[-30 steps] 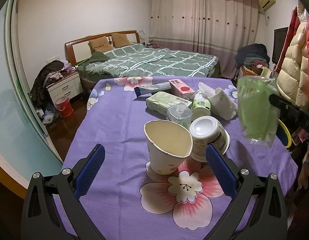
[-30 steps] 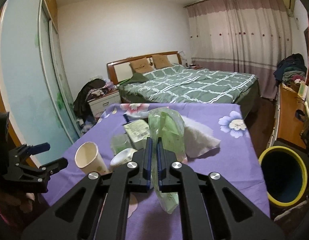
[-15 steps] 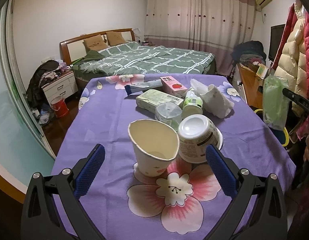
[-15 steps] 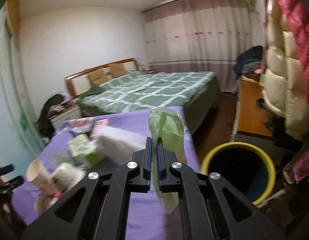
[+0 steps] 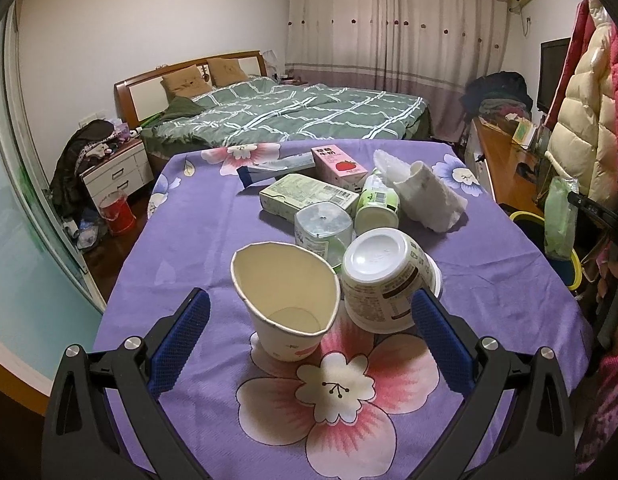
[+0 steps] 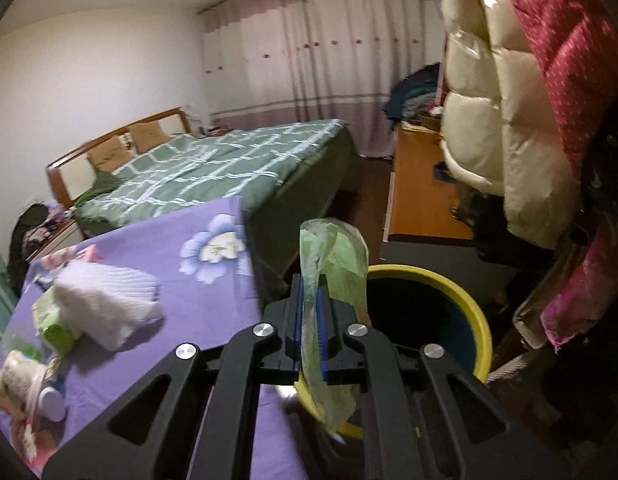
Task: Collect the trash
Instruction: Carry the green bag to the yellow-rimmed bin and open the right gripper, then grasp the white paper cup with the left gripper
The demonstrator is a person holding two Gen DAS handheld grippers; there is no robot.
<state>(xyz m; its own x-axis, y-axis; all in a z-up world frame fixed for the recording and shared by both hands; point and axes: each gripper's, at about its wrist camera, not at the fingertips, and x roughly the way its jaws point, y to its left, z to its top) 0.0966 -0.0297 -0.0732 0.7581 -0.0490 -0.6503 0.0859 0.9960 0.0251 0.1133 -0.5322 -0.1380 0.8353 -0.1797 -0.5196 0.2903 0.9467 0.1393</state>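
Note:
In the right wrist view, my right gripper (image 6: 309, 286) pinches a crumpled green plastic bag (image 6: 333, 252) just above the near rim of a yellow-rimmed bin (image 6: 483, 320); its jaws are starting to open with the bag still between the pads. The left wrist view shows the same bag (image 5: 561, 216) hanging off the table's right side over the bin (image 5: 527, 216). My left gripper (image 5: 309, 298) is open low over the purple tablecloth (image 5: 181, 240), its fingers on either side of an upright paper cup (image 5: 287, 304) and a tipped white tub (image 5: 383, 276).
Behind the cup lie a clear plastic cup (image 5: 323, 228), a green carton (image 5: 307, 198), a pink milk box (image 5: 337, 168), a small green bottle (image 5: 377, 208) and a white cloth roll (image 5: 429, 196). Hanging coats (image 6: 509, 100) crowd the bin's right side. A bed (image 5: 293, 116) stands beyond the table.
My right gripper has swung right with the green bag, from over the table to above the bin's rim. The left gripper has edged slightly closer to the paper cup.

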